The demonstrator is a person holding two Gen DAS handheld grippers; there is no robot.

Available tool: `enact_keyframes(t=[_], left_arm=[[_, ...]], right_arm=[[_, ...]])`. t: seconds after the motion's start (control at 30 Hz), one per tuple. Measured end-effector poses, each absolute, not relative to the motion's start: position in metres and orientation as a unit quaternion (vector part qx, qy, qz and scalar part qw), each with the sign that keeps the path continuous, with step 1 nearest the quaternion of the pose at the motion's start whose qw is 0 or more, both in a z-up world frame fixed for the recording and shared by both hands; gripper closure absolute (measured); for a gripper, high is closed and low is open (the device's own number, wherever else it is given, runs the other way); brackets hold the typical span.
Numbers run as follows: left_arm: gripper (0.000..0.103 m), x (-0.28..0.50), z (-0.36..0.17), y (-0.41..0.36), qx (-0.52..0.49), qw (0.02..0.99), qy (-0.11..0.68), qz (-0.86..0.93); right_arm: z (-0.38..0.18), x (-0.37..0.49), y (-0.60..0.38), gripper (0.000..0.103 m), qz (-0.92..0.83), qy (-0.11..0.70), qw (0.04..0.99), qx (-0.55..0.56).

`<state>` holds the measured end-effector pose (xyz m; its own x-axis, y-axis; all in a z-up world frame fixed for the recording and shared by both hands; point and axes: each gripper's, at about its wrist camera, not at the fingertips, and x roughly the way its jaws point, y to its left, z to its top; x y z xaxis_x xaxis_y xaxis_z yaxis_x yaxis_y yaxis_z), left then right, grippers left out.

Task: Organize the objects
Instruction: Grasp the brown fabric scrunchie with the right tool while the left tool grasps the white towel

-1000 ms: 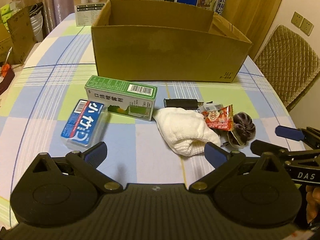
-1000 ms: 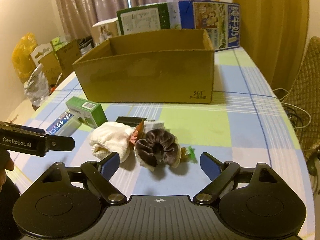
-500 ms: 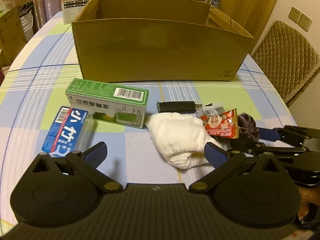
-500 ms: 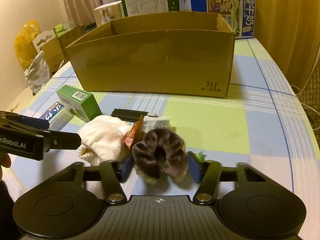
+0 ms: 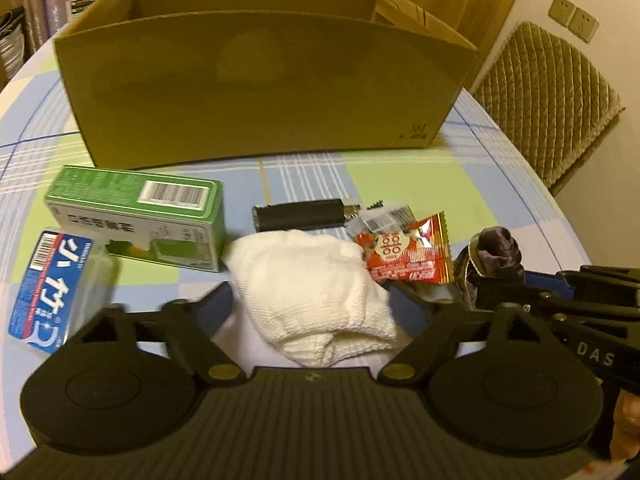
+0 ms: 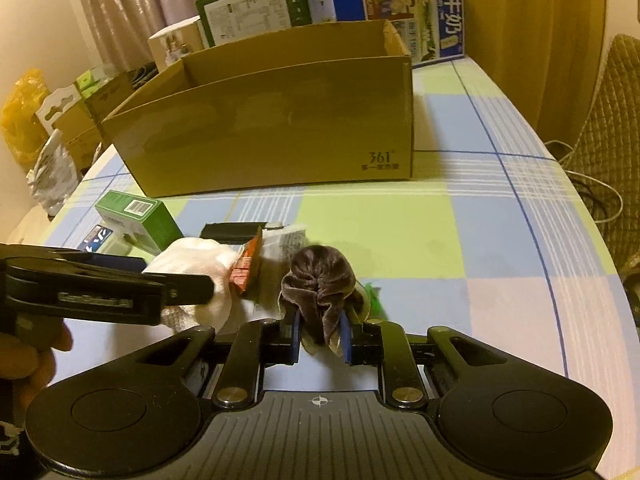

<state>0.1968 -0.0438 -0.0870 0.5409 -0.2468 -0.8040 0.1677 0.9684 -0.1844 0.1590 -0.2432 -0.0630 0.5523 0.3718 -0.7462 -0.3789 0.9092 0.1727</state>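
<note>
Here our right gripper [image 6: 319, 336] jaws pinch the scrunchie [image 6: 320, 280] for the box [image 6: 280, 120] at twelve o'clock; left gripper [image 5: 320, 312] jaws stand wide around the sock [image 5: 312, 292].

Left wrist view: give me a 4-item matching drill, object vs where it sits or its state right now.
Things:
1. brown scrunchie
2. white sock
3. green box
4. cardboard box

States:
A. standing open at the back of the table
B. pinched in the right hand-held gripper
C. next to the blue packet
D. between the left hand-held gripper fingers, jaws open

Pairs: 1-B, 2-D, 3-C, 4-A
</note>
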Motion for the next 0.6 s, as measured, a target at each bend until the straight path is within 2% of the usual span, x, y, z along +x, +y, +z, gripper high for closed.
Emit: enact_keyframes(t=[0.07, 0.13, 0.23, 0.4, 0.6], left_arm=[[0.038, 0.195, -0.086, -0.045, -0.041, 0.877, 0.463, -0.121], [0.052, 0.191, -0.086, -0.046, -0.037, 0.876, 0.464, -0.124], [0.064, 0.182, -0.083, -0.044, -0.031, 0.876, 0.463, -0.127], [0.07, 0.16, -0.074, -0.033, -0.011, 0.879, 0.463, -0.116], [0.07, 0.138, -0.062, -0.019, -0.016, 0.882, 0.461, -0.101]], right_arm=[[-0.063, 0.157, -0.244, 0.087, 0.213, 0.423, 0.881, -0.005], [-0.062, 0.155, -0.243, 0.087, 0.214, 0.423, 0.881, -0.006], [-0.06, 0.152, -0.243, 0.087, 0.215, 0.422, 0.881, -0.005], [-0.054, 0.143, -0.244, 0.087, 0.215, 0.419, 0.882, -0.004], [-0.046, 0.133, -0.244, 0.087, 0.215, 0.417, 0.883, -0.002]])
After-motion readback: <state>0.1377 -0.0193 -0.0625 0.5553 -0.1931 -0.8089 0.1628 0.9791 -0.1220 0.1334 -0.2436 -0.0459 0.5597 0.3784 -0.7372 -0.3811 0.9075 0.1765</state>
